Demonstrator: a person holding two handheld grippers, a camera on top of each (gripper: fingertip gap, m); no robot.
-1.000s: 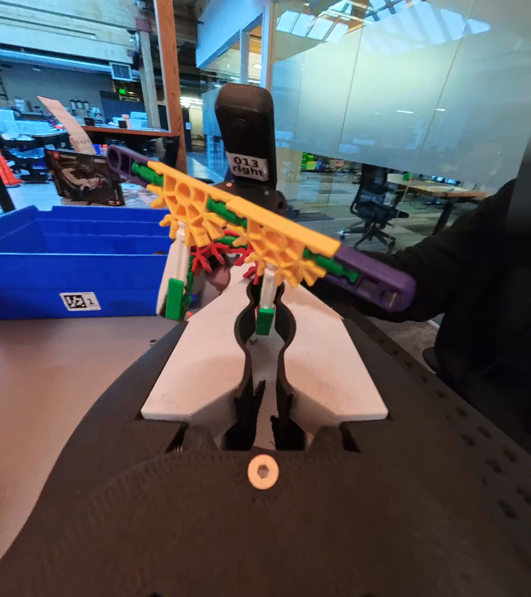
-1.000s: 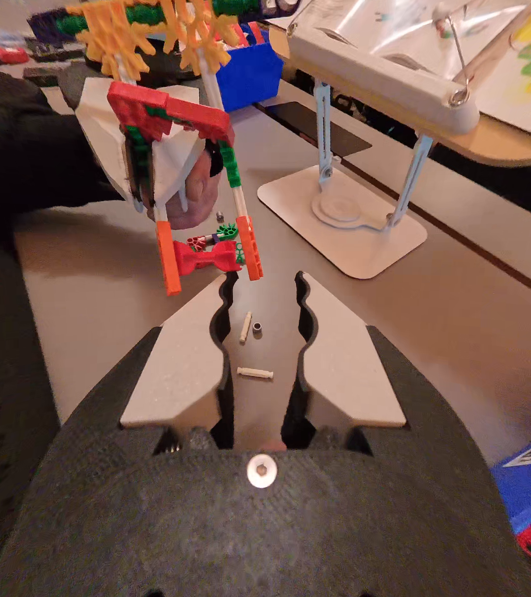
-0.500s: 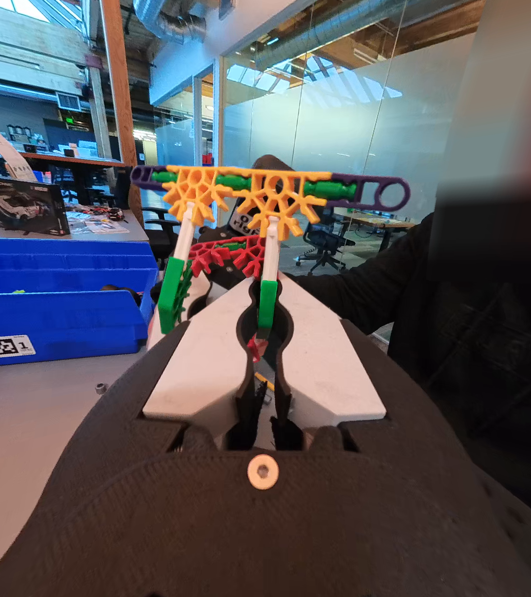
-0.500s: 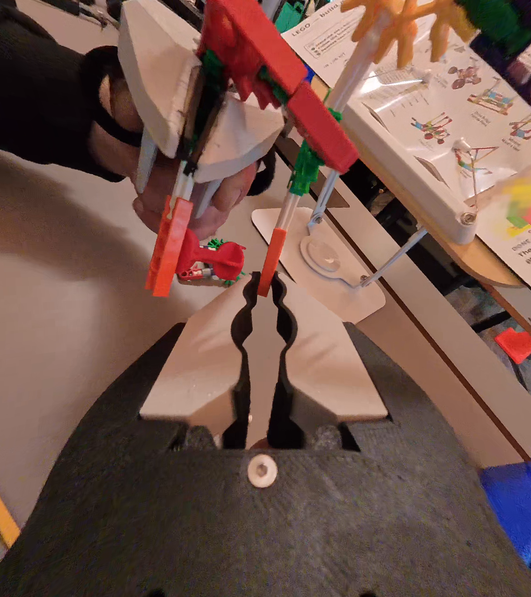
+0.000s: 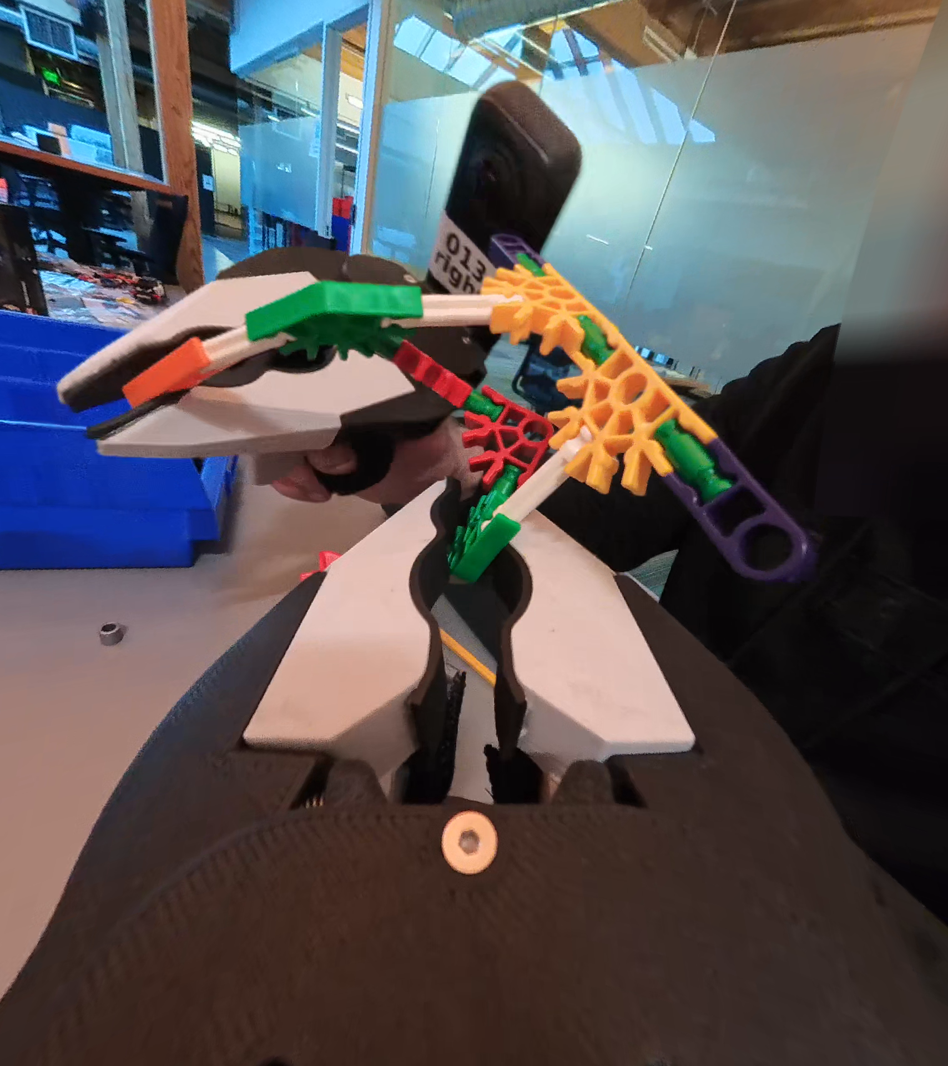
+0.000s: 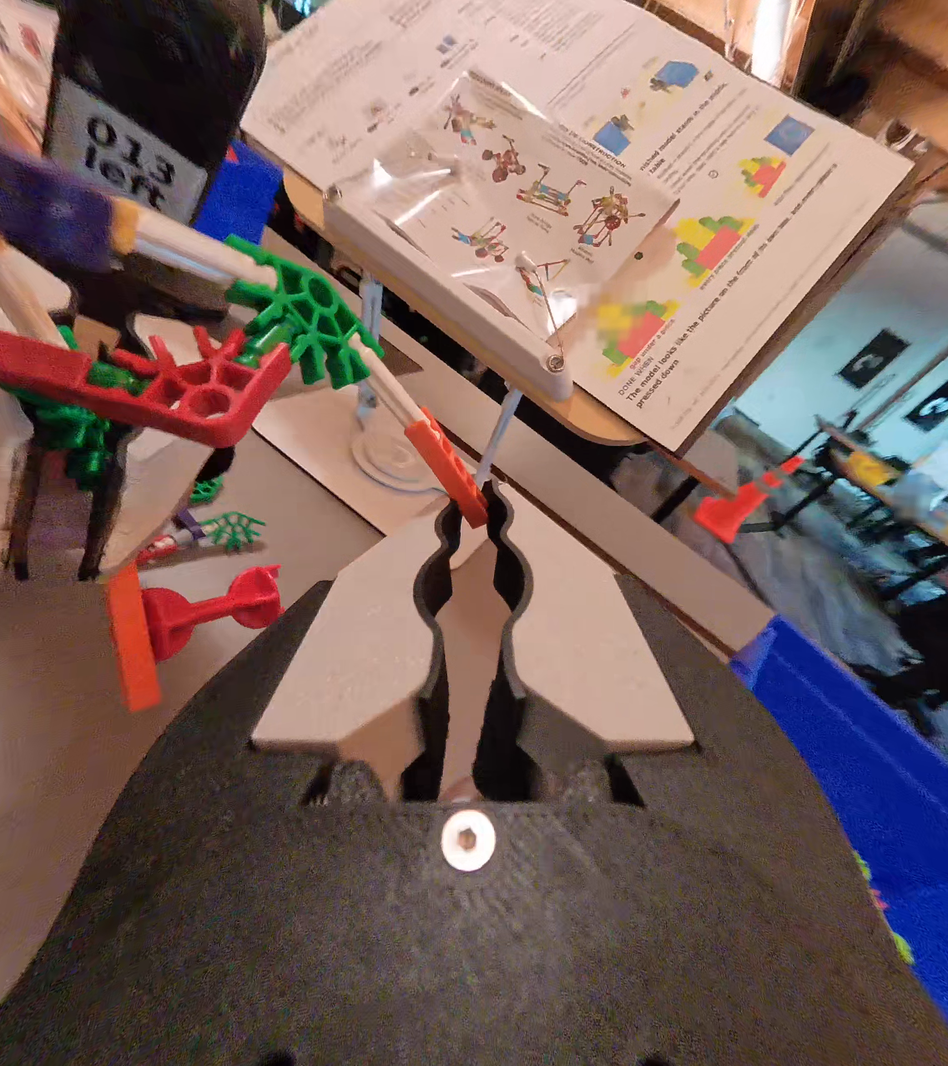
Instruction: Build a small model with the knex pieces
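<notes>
**Rod-and-connector model gripped at two ends**

The rod-and-connector model [image 5: 593, 392] hangs above the worktop [image 5: 27, 663], braced between both tools so neither end swings. The left hand-held gripper [image 5: 474, 548] pinches a green clip [image 5: 486, 545]; the right hand-held gripper [image 6: 474, 510] pinches an orange clip [image 6: 448, 473]. Loose pieces, among them a red spool [image 6: 209, 611], lie below. Beyond are a blue bin [image 5: 56, 438], an instruction sheet [image 6: 575, 190] on a stand, and glass-walled office space.

frosted glass walls [image 5: 719, 190], perhaps skylights above
</notes>
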